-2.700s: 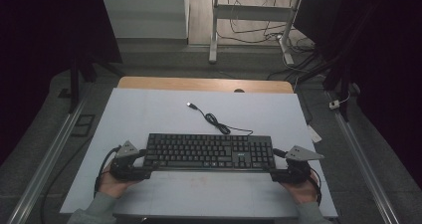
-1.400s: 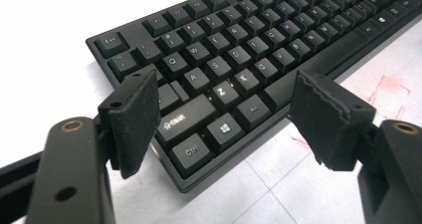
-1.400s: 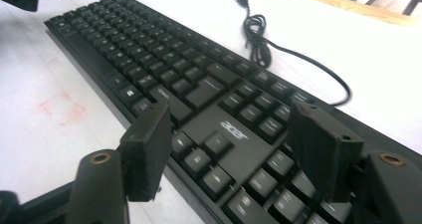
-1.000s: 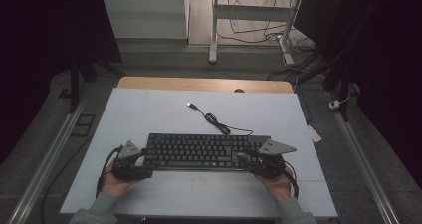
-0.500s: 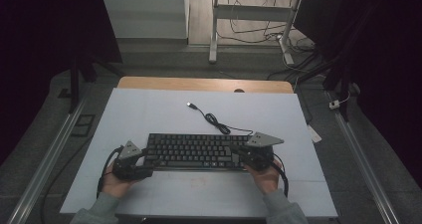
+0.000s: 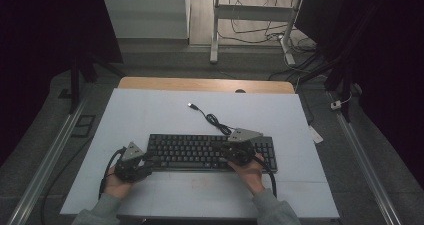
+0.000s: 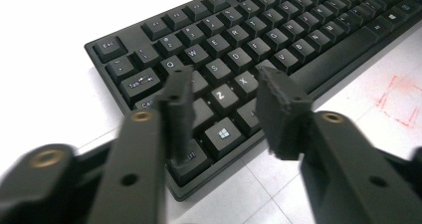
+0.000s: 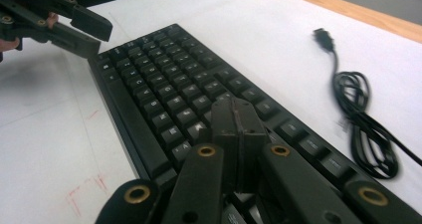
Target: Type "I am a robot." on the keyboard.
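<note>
High view: black keyboard (image 6: 210, 152) lies flat on the white desk (image 6: 150, 110), its cable (image 6: 212, 119) coiled behind it. Left tongs (image 6: 145, 162) sit at its left end, right tongs (image 6: 235, 152) over its right half.
Left gripper view: left tongs (image 7: 224, 102) part-open, jaws just been closing, empty above the keyboard's (image 7: 278, 30) lower-left keys.
Right gripper view: right tongs (image 8: 238, 122) fully closed, empty, tips over the keys (image 8: 164, 84); cable (image 8: 363, 129) alongside.
</note>
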The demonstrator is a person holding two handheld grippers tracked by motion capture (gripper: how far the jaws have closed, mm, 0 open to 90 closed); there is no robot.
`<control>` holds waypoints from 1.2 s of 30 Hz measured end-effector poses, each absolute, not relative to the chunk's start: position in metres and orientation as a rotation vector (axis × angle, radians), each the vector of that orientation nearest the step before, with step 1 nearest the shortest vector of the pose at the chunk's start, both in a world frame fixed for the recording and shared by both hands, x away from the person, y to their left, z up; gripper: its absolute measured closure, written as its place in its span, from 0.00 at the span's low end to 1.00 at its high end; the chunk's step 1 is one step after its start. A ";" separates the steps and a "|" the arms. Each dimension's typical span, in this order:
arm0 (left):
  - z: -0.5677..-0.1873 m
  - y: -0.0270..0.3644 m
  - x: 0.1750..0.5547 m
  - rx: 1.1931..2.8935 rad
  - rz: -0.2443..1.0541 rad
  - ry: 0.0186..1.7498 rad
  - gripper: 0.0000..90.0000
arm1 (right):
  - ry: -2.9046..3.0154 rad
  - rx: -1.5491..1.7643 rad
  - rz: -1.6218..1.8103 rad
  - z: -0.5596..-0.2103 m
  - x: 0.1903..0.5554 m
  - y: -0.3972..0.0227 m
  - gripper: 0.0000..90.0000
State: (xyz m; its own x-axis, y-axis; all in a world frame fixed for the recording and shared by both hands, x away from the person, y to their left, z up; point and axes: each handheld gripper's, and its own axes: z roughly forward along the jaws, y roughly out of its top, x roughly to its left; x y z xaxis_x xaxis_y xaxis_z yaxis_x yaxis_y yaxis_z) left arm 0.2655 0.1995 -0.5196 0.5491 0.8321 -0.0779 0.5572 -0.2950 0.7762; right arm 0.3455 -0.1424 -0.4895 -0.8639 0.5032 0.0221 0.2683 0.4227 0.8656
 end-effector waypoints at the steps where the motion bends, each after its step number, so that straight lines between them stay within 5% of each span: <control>1: -0.520 0.200 0.266 1.990 0.439 1.122 0.74 | 2.442 0.666 1.417 -0.491 0.346 -0.140 1.00; 8: -0.522 0.205 0.269 1.979 0.435 1.154 0.98 | 2.479 0.649 1.375 -0.493 0.349 -0.128 0.99; 36: -0.534 0.205 0.281 2.003 0.459 1.226 0.99 | 2.548 0.675 1.239 -0.509 0.366 -0.102 0.99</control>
